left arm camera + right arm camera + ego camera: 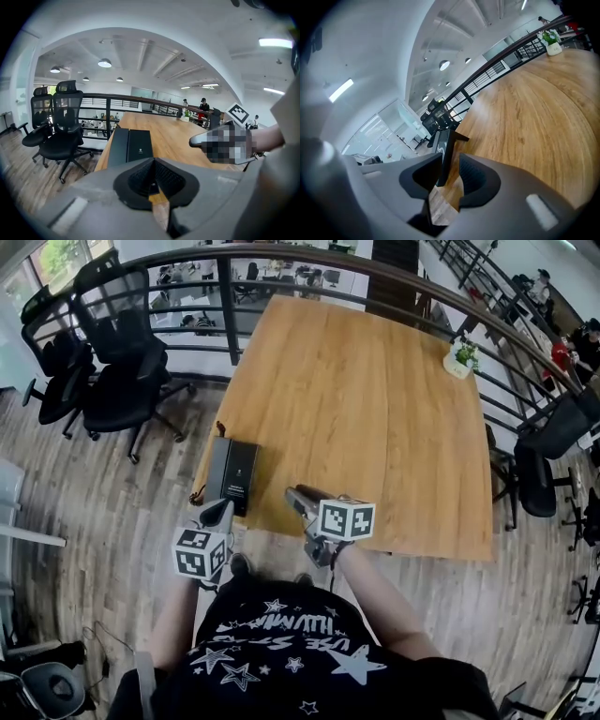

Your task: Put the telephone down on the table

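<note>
Telephone [232, 474] lies on wooden table [375, 409] near black office chairs [117, 371].

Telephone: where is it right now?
The telephone lies flat on the wooden table, at its near-left corner in the head view, just ahead of the left tool and touching neither tool.

The head view looks steeply down from the six o'clock edge of the light wooden surface [375, 409]. Cameras on the left claw [219, 512] and right claw [295, 495] sit low and close, facing across it. All three views share the flat black telephone [232, 474] and the curved dark railing [228, 310].
</note>
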Demonstrator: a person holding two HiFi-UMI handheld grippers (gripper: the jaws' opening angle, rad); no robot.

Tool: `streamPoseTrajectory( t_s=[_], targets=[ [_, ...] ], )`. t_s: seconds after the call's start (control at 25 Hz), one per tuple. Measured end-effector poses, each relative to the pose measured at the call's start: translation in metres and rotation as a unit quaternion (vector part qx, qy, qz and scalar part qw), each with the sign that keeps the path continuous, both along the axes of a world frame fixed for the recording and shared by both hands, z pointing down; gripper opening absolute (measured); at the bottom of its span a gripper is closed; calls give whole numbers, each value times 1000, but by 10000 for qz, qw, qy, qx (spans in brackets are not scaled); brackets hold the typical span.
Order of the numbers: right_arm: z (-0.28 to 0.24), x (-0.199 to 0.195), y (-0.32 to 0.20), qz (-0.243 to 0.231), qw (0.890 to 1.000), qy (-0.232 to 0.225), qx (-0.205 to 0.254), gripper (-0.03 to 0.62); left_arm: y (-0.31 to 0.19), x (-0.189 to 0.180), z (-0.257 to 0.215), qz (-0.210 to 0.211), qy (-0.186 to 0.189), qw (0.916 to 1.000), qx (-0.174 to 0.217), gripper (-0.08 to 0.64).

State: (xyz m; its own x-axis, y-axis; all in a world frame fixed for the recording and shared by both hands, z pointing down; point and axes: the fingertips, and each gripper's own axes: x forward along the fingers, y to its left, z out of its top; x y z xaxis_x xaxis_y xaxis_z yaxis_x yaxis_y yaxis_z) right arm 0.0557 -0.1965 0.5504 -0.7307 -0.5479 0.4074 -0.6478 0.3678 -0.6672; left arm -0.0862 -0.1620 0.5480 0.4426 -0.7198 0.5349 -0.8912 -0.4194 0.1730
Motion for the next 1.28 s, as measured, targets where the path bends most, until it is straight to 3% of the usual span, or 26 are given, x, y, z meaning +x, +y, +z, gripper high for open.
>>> streamPoseTrajectory(
  t_s=[0.24,0.44,0.64,0.84,1.28],
  targets=[
    [11,47,21,112,9998,-74,-129,68,21,38,4,-32,-64,9999,-71,2],
    [19,81,39,158,9998,-22,-137,-1,43,59,14,-339,30,9992,-213,2],
    [26,96,48,123,9997,-123,-176,-2,63,71,23,-469,3,9981,-395,2],
    [27,96,57,157,9992,-306,-213,-2,78,72,34,-391,-17,9975,-592,2],
    [14,77,91,51,9999,-139,-39,-2,102,54,22,-302,131,9986,-413,2]
  ],
)
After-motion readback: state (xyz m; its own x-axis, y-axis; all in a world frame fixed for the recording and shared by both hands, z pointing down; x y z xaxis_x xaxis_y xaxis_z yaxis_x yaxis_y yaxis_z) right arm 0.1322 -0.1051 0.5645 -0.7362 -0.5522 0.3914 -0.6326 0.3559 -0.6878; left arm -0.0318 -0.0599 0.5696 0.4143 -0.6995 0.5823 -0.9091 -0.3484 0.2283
